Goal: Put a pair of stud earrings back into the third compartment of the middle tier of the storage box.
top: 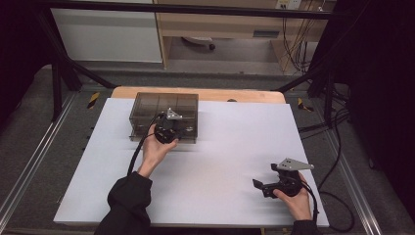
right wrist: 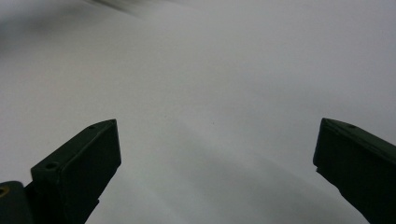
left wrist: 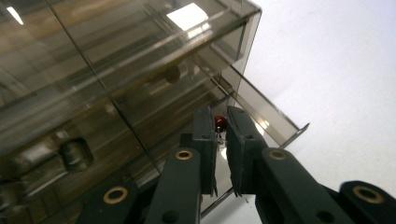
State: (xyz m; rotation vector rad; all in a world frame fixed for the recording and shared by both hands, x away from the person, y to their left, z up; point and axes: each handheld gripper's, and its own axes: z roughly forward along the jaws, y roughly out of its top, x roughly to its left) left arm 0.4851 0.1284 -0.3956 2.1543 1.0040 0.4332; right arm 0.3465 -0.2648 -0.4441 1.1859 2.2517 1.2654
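Note:
A smoky see-through drawer box [top: 151, 105] stands at the back left of the white table [top: 220, 147]. My left gripper [top: 171, 131] is held against its front right corner. In the left gripper view, one drawer [left wrist: 266, 112] is pulled partly out. The left gripper [left wrist: 222, 116] is over that drawer, shut on a small red part [left wrist: 220, 122] with thin leads, pinched at the jaw tips. My right gripper [top: 263, 176] rests near the front right of the table, pointing left. In the right gripper view the right gripper [right wrist: 217, 140] is open with bare table between its jaws.
A wooden board [top: 244, 95] shows beyond the white sheet's far edge. Black frame bars [top: 68, 68] and cables [top: 337, 161] run around the table. A round knob [left wrist: 74, 154] sits on another, closed drawer of the box.

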